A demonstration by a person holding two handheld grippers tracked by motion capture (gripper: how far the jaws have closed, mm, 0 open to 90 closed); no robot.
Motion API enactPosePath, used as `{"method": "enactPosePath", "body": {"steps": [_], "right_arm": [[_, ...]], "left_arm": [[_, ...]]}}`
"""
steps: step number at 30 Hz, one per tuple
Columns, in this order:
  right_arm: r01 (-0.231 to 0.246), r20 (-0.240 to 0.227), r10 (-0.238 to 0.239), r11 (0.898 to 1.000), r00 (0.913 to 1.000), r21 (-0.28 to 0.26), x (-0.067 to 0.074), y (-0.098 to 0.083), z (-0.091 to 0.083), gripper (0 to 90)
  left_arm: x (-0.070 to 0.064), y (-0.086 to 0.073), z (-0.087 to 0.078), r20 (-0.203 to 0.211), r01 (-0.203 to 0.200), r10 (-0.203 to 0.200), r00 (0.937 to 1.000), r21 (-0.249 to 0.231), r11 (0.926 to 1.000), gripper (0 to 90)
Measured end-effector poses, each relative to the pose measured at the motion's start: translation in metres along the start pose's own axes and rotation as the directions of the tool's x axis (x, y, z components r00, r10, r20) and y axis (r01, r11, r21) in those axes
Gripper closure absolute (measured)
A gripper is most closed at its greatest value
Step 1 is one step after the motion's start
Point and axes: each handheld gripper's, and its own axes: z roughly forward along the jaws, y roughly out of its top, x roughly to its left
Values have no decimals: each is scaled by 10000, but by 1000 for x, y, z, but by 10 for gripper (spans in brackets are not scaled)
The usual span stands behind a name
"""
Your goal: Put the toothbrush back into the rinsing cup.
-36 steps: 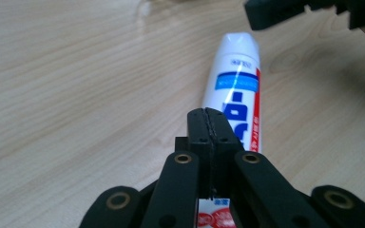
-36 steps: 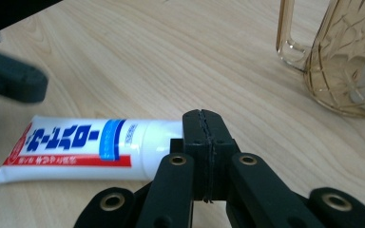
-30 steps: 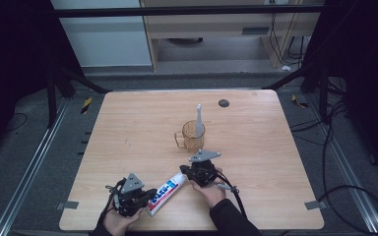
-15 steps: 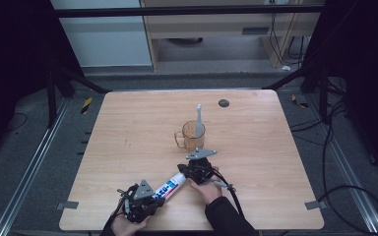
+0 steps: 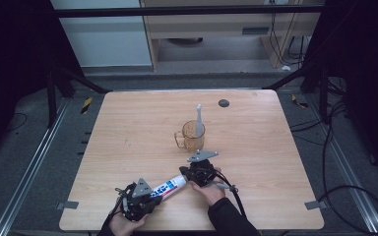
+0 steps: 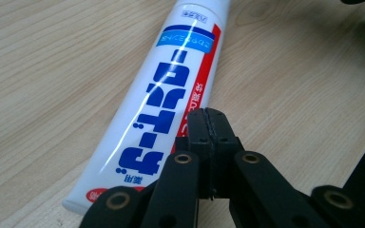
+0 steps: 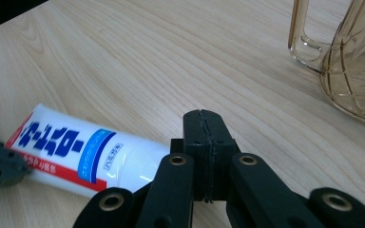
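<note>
White toothpaste tube (image 5: pixel 169 187) with blue lettering and red stripe, lying flat on wooden table (image 5: pixel 128 128)

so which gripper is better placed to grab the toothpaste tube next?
Probably the left gripper: its shut jaws sit over the toothpaste tube at the flat crimped end. The right gripper is shut beside the cap end, near the mug. Either must open first.
</note>
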Motion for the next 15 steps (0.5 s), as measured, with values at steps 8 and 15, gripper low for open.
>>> {"method": "enactPosePath", "body": {"steps": [8,15], "right_arm": [[192,-45,-192,9998,9998,107,4,-4,-7,897],[191,-186,-188,9997,9997,159,11,-9,-12,897]], "left_arm": [[11,0,-2,-345,283,-284,9990,-41,9996,898],[22,1,-1,-660,532,-536,9964,-75,9986,898]]}}
